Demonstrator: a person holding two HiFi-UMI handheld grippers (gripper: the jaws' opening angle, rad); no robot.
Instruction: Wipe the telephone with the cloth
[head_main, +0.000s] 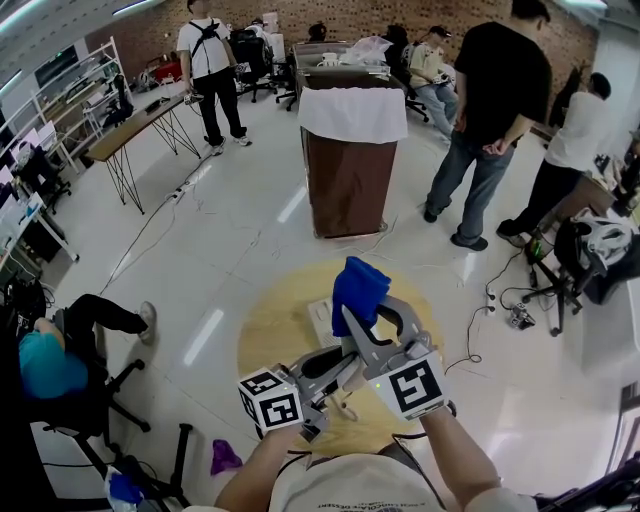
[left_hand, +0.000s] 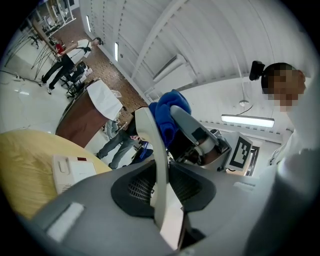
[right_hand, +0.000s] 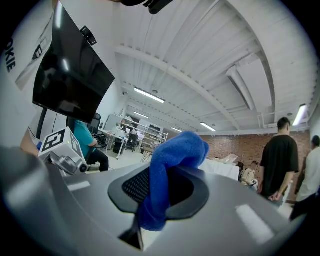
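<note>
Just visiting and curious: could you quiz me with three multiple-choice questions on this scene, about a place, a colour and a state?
1. Where does the telephone base lie? A on the floor; B on the round table; C on a chair.
2. What colour is the cloth? A blue; B red; C white.
3. How is the right gripper? A open and empty; B shut on the cloth; C lying on the table.
Answers: B, it rests on the yellow tabletop; A, blue in every view; B, the cloth is pinched between its jaws.
</note>
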